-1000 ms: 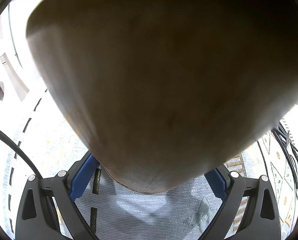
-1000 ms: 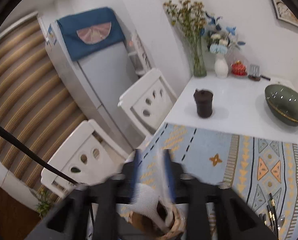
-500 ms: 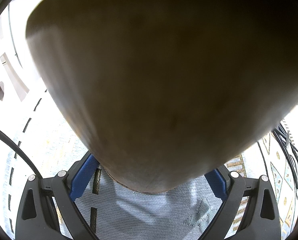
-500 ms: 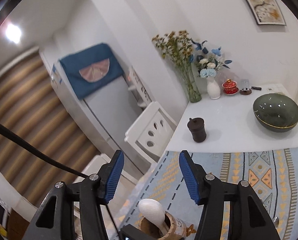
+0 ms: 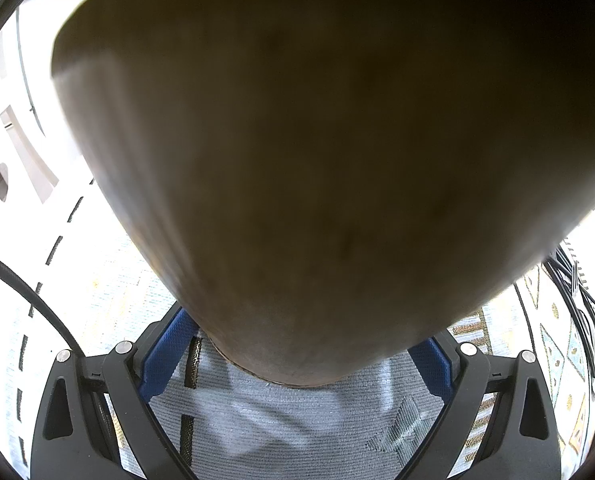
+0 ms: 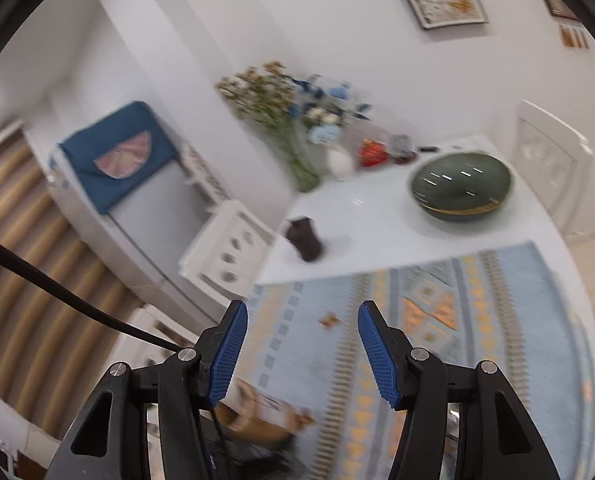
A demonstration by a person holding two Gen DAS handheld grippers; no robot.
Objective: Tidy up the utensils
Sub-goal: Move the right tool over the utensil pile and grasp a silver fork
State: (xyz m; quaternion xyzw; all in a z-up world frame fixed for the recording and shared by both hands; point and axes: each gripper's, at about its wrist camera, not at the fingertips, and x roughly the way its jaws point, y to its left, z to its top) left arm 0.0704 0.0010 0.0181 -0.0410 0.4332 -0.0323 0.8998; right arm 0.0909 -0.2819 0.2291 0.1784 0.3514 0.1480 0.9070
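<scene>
A brown wooden utensil holder point(image 5: 317, 140) fills most of the left wrist view. It stands on the blue patterned mat point(image 5: 277, 420). My left gripper point(image 5: 297, 360) is shut on it, one blue pad pressing each side near its base. In the right wrist view the holder point(image 6: 257, 420) is a blurred brown shape at the bottom edge. My right gripper point(image 6: 302, 312) hangs above the mat point(image 6: 437, 280), open. Its jaws have widened a little in the last second and nothing is between them. Several black utensils point(image 5: 577, 292) lie on the mat at the right.
On the white table point(image 6: 377, 224) stand a dark green bowl point(image 6: 461, 186), a small dark lidded jar point(image 6: 305, 240) and vases of flowers point(image 6: 293, 120). A white chair point(image 6: 229, 248) and a grey fridge point(image 6: 137, 184) are at the left.
My right gripper has swung right and up, away from the holder. The white spoon seen between its fingers, then standing in the holder, is out of view. The left gripper has not moved.
</scene>
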